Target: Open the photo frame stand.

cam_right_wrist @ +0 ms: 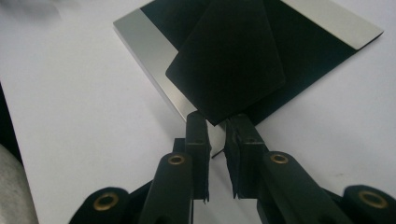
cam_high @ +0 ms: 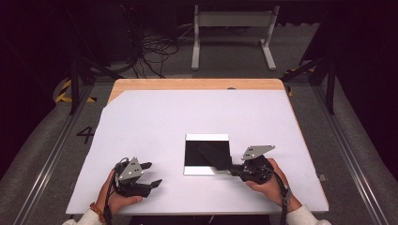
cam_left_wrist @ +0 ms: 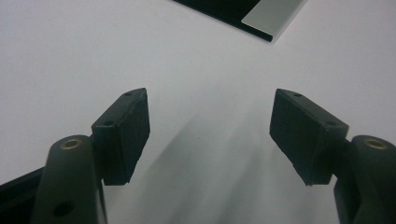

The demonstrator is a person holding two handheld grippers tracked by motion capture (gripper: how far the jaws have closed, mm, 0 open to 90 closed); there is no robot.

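A flat black plate (cam_high: 206,138) with pale strips along two edges lies on the white sheet right of centre. A dark matte card (cam_high: 213,154) rests askew on top of it. In the right gripper view the card (cam_right_wrist: 229,60) spreads over the plate (cam_right_wrist: 144,44), and its near corner runs in between the jaws. My right gripper (cam_high: 233,169) (cam_right_wrist: 217,128) is shut on that corner. My left gripper (cam_high: 152,174) rests near the front left of the sheet, apart from the plate. It (cam_left_wrist: 210,126) stands open with bare sheet between its pads, and a corner of the plate (cam_left_wrist: 266,16) lies beyond.
The white sheet (cam_high: 187,112) covers most of a wooden table (cam_high: 197,84), whose far strip shows bare. Beyond the table, on the floor, stand a white frame (cam_high: 232,28) and a tangle of cables (cam_high: 155,51). Dark rails run along both sides.
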